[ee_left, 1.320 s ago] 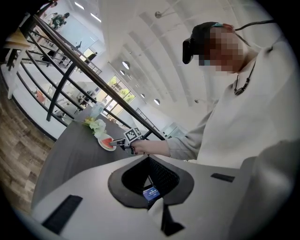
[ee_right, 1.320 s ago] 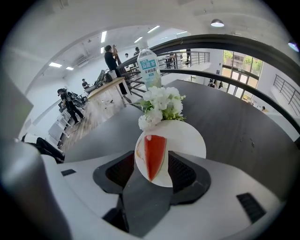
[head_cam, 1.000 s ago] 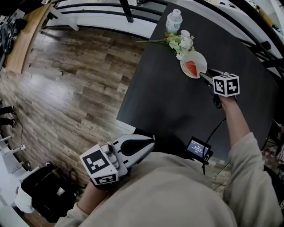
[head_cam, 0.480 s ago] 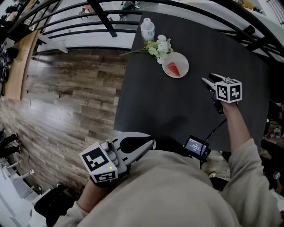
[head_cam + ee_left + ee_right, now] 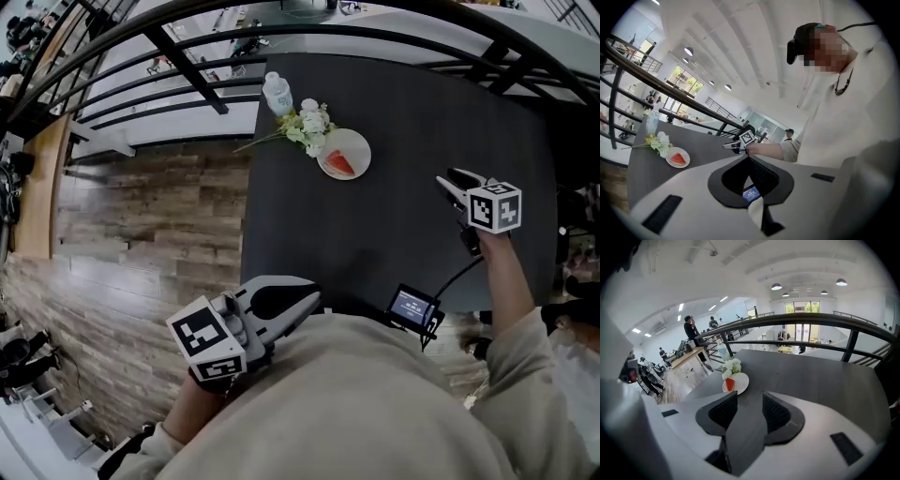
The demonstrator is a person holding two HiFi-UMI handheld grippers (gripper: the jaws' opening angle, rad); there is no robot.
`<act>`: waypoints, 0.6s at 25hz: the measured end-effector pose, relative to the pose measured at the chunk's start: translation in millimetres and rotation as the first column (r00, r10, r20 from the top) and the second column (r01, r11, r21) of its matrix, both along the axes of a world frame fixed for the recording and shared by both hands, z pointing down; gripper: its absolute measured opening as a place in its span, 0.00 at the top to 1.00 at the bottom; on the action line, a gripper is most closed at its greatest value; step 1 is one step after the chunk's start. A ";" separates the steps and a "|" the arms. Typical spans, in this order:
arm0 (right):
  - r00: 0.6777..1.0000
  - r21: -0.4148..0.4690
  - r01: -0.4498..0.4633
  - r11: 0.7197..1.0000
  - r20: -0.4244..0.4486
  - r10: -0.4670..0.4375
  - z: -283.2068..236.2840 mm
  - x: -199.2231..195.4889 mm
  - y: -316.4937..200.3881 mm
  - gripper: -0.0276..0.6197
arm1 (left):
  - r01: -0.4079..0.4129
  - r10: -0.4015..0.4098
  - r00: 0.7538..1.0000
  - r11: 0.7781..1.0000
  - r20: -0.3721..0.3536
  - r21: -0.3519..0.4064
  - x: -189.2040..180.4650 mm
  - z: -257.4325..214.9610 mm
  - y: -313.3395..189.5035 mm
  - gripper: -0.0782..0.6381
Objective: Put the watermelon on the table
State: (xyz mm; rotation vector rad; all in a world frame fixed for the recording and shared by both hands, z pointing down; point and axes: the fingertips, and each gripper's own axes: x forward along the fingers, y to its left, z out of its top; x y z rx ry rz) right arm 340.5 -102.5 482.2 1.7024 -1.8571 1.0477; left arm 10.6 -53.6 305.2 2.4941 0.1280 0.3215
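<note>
Head view: the watermelon (image 5: 339, 165) slice lies on a plate (image 5: 357, 147) on the table (image 5: 422, 112), upper centre.

Left gripper view: the left gripper (image 5: 750, 158) is closed on nothing.

Right gripper view: the right gripper (image 5: 750, 394) stands apart and empty, its jaws just narrowing.

The slice is probably light, soft and slippery, so pinch it gently by the rind.

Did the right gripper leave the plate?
Yes. The right gripper backed off the plate toward the table's near edge; its empty jaws have just been closing.
</note>
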 end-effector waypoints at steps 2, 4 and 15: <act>1.000 0.013 -0.006 1.000 0.007 0.006 -8.7 3.5 10.0 0.73 | -0.018 0.018 1.000 1.000 -0.009 0.010 4.8 -3.3 -2.0 0.89; 1.000 0.027 -0.011 1.000 0.006 0.011 -18.5 6.5 18.9 0.80 | -0.036 0.036 0.999 0.999 -0.018 0.019 10.2 -7.2 -5.0 0.89; 0.997 0.144 -0.018 0.989 0.080 0.006 -70.5 -6.4 45.9 0.93 | -0.130 0.133 0.989 0.990 -0.066 0.049 46.7 -26.6 -15.5 0.89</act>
